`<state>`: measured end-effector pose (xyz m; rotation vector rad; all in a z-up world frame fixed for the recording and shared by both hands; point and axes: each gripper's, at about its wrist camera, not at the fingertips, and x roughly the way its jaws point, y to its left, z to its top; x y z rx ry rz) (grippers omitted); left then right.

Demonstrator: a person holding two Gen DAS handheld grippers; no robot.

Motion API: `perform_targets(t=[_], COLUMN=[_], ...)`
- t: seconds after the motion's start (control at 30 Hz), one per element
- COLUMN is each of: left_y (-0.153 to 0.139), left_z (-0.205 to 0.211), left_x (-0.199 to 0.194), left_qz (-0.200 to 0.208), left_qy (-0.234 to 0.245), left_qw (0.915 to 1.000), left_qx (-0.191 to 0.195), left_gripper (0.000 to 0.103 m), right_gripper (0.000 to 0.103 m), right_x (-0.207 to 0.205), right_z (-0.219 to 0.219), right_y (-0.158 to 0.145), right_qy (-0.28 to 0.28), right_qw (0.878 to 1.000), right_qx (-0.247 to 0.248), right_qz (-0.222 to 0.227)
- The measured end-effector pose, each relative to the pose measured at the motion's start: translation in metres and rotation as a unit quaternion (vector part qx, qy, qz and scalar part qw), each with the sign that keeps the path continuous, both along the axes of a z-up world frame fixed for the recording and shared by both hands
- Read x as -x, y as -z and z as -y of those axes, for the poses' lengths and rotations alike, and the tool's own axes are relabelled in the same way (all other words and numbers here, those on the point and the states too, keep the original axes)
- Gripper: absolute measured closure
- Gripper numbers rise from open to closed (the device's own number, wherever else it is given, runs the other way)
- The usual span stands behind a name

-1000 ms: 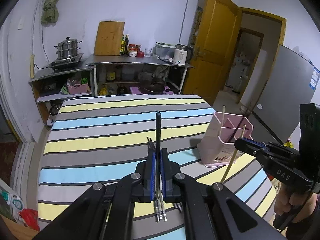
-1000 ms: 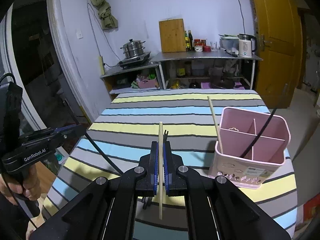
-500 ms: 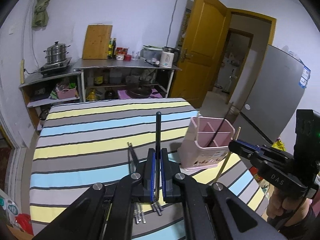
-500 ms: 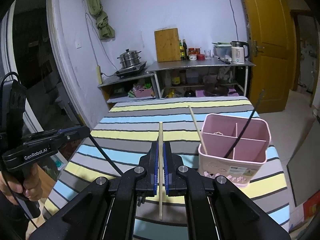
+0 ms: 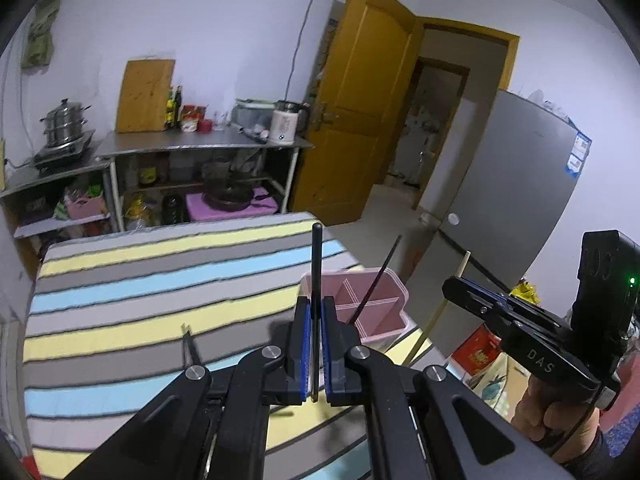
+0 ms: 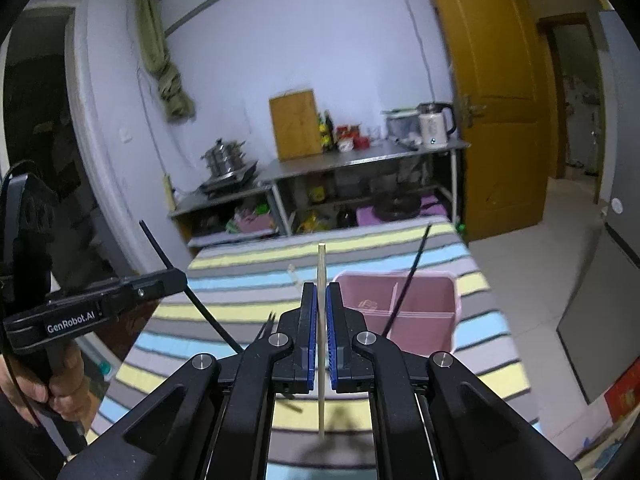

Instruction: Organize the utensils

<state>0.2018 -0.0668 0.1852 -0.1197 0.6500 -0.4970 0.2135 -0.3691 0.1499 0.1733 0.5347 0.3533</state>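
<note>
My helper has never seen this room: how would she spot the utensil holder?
Find the striped table. Near its right edge stands the utensil holder, a pink open-topped plastic box split into compartments, with a black chopstick leaning out. Nothing else on the table is pink.

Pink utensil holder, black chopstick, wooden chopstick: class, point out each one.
Pink utensil holder (image 6: 424, 324): right wrist view, front wall.
Black chopstick (image 5: 316, 264): left wrist view, shaft above tongs.
Wooden chopstick (image 6: 321, 268): right wrist view, upper shaft.

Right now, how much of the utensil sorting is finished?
Done: one black chopstick stands in the pink holder. In hand: the left tool grips a black chopstick, the right tool a wooden chopstick. Left: chopsticks on the striped table.
</note>
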Motion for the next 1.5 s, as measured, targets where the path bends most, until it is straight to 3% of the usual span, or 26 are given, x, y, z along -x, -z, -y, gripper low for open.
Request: perform_targets(t=[0.33, 0.9, 1.23, 1.5], left_y=[-0.030, 0.046, 0.038, 0.057], left_z=[0.027, 0.047, 0.042, 0.048], left_x=[-0.037, -0.082, -0.089, -0.091], left_qz=[0.024, -0.035, -0.023, -0.044], left_qy=[0.004, 0.004, 0.004, 0.011], left_qw=[0.9996, 0.9993, 0.9997, 0.9987], left_qx=[0.017, -0.015, -0.004, -0.022], left_gripper=[0.098, 0.098, 0.098, 0.098], right_gripper=[0.099, 0.099, 0.099, 0.099], right_x=[-0.026, -0.066, -0.061, -0.073], right_z=[0.024, 0.025, 0.028, 0.022], right_y=[-0.032, 0.021, -0.018, 0.031], right_qy=[0.038, 0.059, 0.058, 0.059], right_qw=[0.998, 0.998, 0.996, 0.998], right_qx=[-0.033, -0.036, -0.041, -0.031], right_qz=[0.048, 0.014, 0.060, 0.008])
